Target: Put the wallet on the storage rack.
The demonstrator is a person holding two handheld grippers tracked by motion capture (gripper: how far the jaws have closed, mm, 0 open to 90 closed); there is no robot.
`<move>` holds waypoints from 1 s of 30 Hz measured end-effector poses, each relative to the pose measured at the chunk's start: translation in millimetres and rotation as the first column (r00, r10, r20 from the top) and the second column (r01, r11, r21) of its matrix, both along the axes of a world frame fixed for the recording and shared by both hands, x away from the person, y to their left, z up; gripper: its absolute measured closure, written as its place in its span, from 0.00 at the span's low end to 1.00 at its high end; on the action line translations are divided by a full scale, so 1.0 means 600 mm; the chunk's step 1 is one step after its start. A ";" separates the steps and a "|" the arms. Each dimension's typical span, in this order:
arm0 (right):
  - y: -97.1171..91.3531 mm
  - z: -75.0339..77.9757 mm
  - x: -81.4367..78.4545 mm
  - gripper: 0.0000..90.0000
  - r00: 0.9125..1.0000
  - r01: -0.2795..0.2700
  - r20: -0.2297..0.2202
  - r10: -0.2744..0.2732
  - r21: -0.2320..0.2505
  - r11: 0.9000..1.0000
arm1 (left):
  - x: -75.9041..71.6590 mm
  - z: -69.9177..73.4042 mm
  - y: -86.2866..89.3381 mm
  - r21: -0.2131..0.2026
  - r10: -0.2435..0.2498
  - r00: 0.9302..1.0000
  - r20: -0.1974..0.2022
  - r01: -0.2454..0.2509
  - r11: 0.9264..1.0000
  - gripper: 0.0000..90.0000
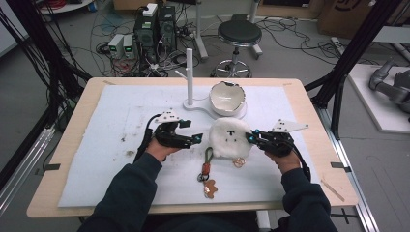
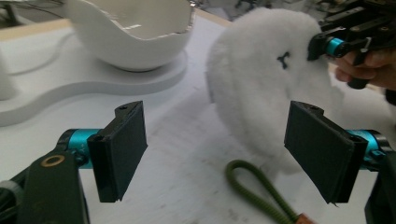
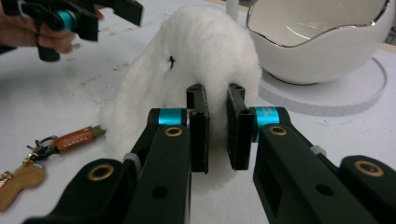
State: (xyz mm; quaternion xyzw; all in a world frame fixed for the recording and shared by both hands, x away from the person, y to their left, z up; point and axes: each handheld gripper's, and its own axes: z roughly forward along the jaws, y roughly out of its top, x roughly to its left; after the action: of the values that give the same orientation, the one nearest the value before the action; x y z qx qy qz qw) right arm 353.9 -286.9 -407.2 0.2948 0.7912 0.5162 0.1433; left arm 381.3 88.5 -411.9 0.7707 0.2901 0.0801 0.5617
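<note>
right claw (image 3: 217, 133) pinching white plush pouch (image 1: 231, 138), left claw (image 2: 224, 149) spread wide beside it

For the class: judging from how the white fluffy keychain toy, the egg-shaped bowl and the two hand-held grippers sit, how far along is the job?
Early. Done: the right hand-held gripper has its jaws nearly shut against the edge of the fluffy toy; whether fur is pinched is unclear. In hand: the left hand-held gripper is open, beside the toy near its green loop. Left: the toy lies on the table, apart from the bowl, probably its destination.
</note>
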 end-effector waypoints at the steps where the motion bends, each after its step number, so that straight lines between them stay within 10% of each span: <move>1: 0.001 0.001 -0.001 0.91 1.000 -0.006 -0.001 0.006 0.003 1.000 | 0.002 -0.003 -0.010 -0.001 -0.020 1.000 -0.014 0.020 1.000 0.23; 10: 0.023 0.009 -0.007 0.91 0.998 -0.064 0.027 0.063 0.017 0.998 | 0.006 -0.013 -0.050 -0.011 -0.121 0.991 -0.055 0.121 0.993 0.39; 11: 0.030 0.011 -0.007 0.91 0.997 -0.076 0.033 0.076 0.013 0.997 | 0.005 -0.012 -0.049 -0.001 -0.128 0.991 -0.048 0.128 0.992 0.62; 15: 0.035 0.007 -0.003 0.84 0.998 -0.062 0.008 0.062 0.006 0.998 | 0.004 -0.006 -0.040 -0.013 -0.132 0.991 -0.026 0.131 0.991 0.81; 21: 0.017 -0.006 0.016 0.52 0.994 -0.007 -0.112 0.020 0.114 0.993 | 0.002 0.011 -0.021 -0.116 -0.127 0.991 0.046 0.132 0.984 0.84; 30: 0.030 -0.018 0.023 0.44 0.981 -0.065 -0.169 0.093 0.166 0.984 | -0.003 0.012 -0.028 -0.147 -0.175 0.981 0.089 0.187 0.971 0.84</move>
State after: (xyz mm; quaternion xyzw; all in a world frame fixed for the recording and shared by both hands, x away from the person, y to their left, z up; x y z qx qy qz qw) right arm 367.5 -269.1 -418.0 0.3181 0.7680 0.5552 0.0283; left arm 379.4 71.9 -404.5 0.7445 0.2026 0.0349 0.6352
